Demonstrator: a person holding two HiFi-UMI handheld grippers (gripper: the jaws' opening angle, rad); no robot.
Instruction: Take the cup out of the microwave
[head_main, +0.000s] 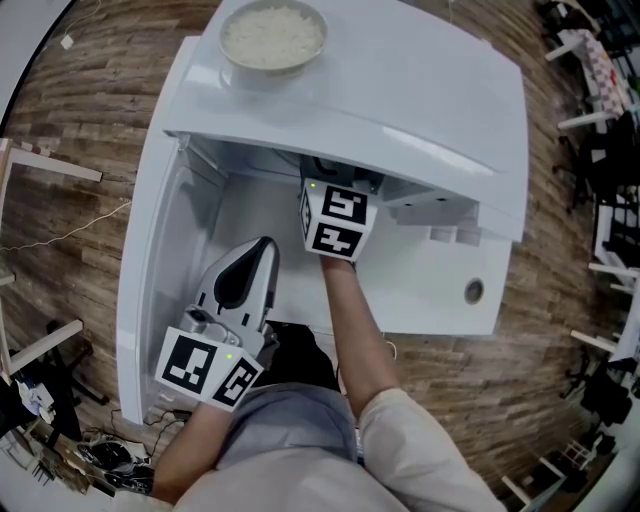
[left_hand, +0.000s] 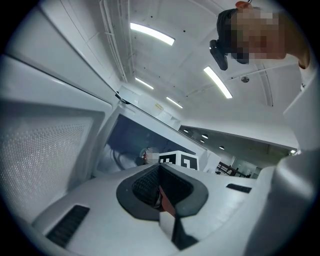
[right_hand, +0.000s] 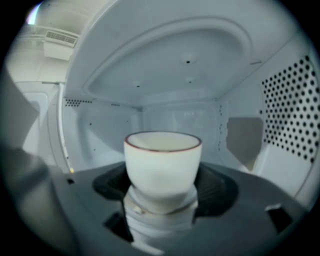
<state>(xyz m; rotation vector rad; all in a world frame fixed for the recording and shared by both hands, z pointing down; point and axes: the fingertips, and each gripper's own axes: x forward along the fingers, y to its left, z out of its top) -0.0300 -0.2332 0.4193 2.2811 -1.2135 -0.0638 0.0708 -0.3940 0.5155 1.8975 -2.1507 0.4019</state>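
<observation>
Cup: white, with a thin reddish rim; upright, open end up, inside the microwave cavity.
Microwave: white housing, seen from above in the head view; the cavity opening faces the person.
Door: swung open at the left side of the housing; its perforated inner screen fills the left of the left gripper view.
Right gripper: reaches into the cavity; the two dark pads sit against the lower sides of the cup, one on each side, clamping it.
Right marker cube: at the cavity mouth, just under the front edge of the housing; the jaws beyond it are hidden in the head view.
Left gripper: outside the cavity, beside the open door; the pads are pressed together with nothing between them.
Left marker cube: near the lower end of the door, close to the person's body.
Cavity interior: pale walls; a perforated panel on the right wall.
Bowl: stands on top of the housing at the rear, filled with white rice.
Forearm: bare, extends from the person to the right marker cube.
Floor: wood-pattern surface around the microwave.
</observation>
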